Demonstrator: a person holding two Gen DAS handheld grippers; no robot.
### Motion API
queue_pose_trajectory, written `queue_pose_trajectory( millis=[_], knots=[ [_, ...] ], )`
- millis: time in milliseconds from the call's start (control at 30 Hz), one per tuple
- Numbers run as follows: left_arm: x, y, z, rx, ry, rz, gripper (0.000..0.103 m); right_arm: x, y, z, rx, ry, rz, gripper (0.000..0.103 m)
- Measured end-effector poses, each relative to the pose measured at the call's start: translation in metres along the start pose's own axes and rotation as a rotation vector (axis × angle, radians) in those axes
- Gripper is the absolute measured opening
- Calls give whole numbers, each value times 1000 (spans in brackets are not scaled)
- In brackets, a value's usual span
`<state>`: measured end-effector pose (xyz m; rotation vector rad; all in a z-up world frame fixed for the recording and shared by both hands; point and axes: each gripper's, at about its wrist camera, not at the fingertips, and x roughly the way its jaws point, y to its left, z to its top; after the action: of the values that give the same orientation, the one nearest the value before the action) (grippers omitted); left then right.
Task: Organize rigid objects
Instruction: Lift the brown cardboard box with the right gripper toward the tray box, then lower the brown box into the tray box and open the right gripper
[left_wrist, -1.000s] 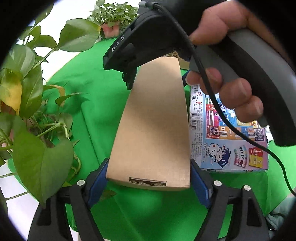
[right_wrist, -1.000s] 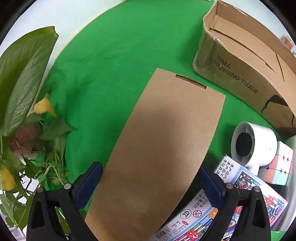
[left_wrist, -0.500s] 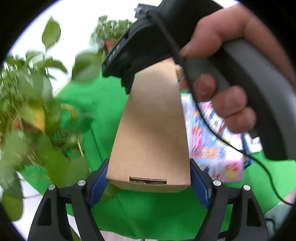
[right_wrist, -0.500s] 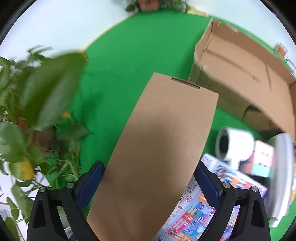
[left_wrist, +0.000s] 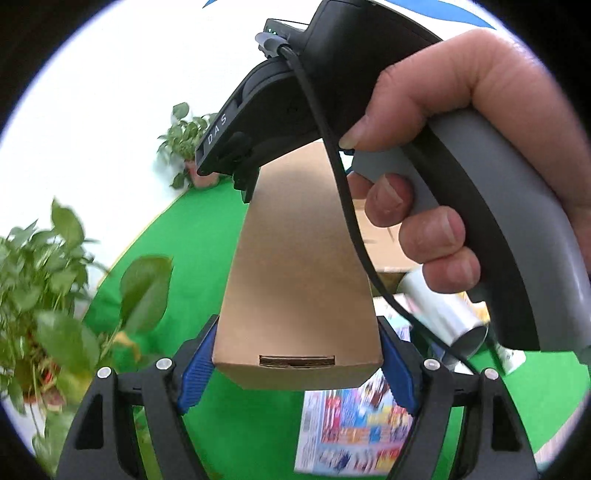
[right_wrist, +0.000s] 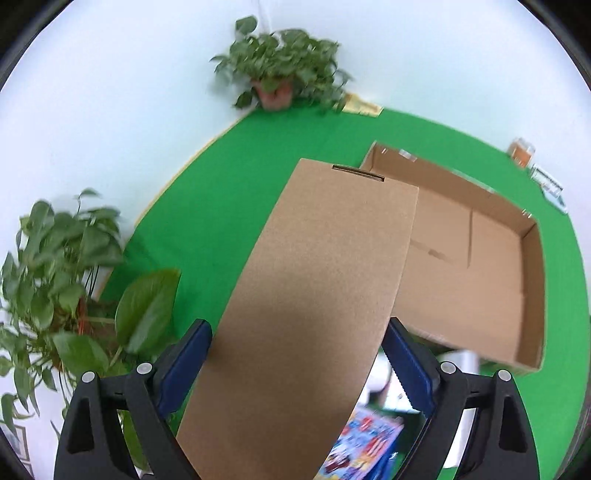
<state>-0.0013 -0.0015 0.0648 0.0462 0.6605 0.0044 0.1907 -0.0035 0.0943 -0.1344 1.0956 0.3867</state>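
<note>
A long flat brown cardboard box (left_wrist: 295, 280) is held at both ends, lifted above the green cloth. My left gripper (left_wrist: 295, 365) is shut on its near end with the slot. My right gripper (right_wrist: 295, 365) is shut on the other end of the same box (right_wrist: 314, 295). In the left wrist view the right gripper's black body and the hand (left_wrist: 424, 184) sit over the box's far end. An open, empty cardboard carton (right_wrist: 461, 266) lies on the cloth beyond and right of the lifted box.
A colourful printed box (left_wrist: 351, 432) lies on the green cloth (right_wrist: 258, 192) below; it also shows in the right wrist view (right_wrist: 365, 443). A white cylinder (left_wrist: 439, 306) lies beside it. Potted plants stand at the left (right_wrist: 62, 280) and far edge (right_wrist: 280, 74).
Both grippers have raised the brown box well above the cloth and tilted up. The carton's empty inside has come into view and the items below look farther away.
</note>
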Motion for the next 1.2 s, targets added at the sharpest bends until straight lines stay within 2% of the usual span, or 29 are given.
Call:
queue_pose_trajectory(
  millis=[167, 333, 433, 733, 1000, 1200],
  knots=[
    [27, -1, 33, 1, -5, -26, 79, -2, -38, 45, 21, 2, -22, 91],
    [72, 9, 59, -5, 20, -66, 79, 21, -70, 90, 35, 24, -38, 91],
    [97, 13, 72, -3, 39, -81, 79, 59, -83, 118, 62, 52, -20, 91],
    [178, 13, 99, 19, 130, -73, 79, 163, -125, 165, 120, 122, 37, 91],
    [235, 16, 90, 32, 237, -50, 79, 264, -148, 174, 162, 226, 123, 91],
    [250, 21, 93, 32, 248, -50, 78, 300, -158, 171, 184, 263, 148, 92]
  ],
)
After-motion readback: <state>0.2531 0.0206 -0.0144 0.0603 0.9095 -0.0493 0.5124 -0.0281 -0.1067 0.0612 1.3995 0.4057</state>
